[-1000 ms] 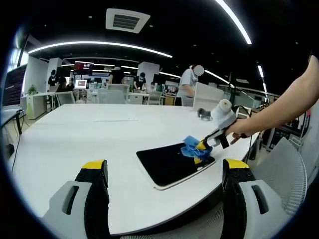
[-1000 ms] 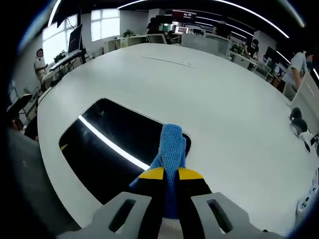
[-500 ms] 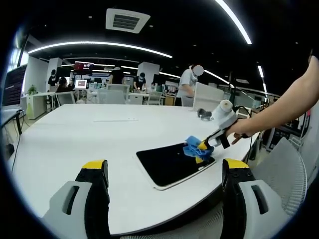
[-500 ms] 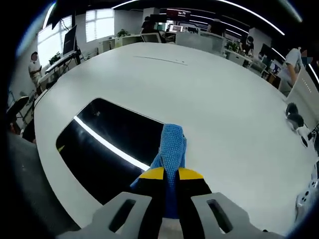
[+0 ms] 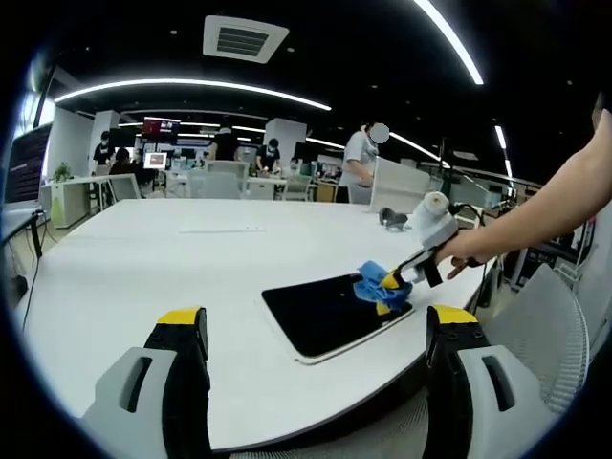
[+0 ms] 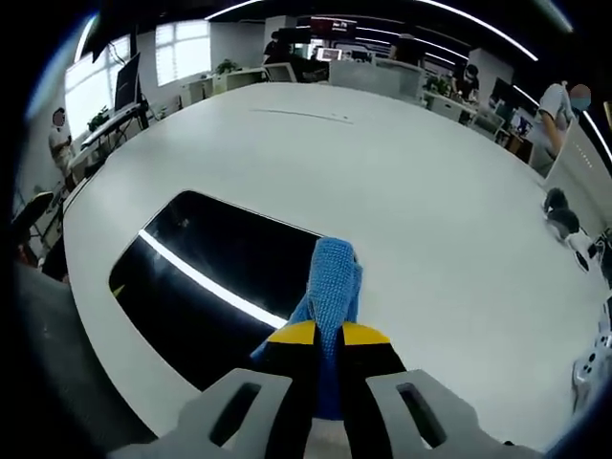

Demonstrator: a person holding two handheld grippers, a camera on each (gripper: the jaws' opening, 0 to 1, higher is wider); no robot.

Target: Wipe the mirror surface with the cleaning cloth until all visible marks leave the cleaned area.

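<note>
A dark, rounded-corner mirror lies flat near the edge of a large white table in an open-plan office, seen from the left gripper view. The right gripper, held in a person's hand, enters from the right and presses a blue cleaning cloth onto the mirror's far right corner. In the right gripper view, that gripper has its yellow-tipped jaws closed tight on the cloth, which stands up between them and touches the mirror at its right end. A bright ceiling light strip is reflected as a white line across the dark glass. The left gripper hangs well apart from the mirror, on the near side of the table, its two jaws spread wide with nothing between them. An office chair stands at the right, just beside the table's edge. Far across the room, people stand and sit among desks and monitors under long ceiling lights, and a square air vent sits in the ceiling. Small objects lie at the table's far right edge; they are too small to identify.
</note>
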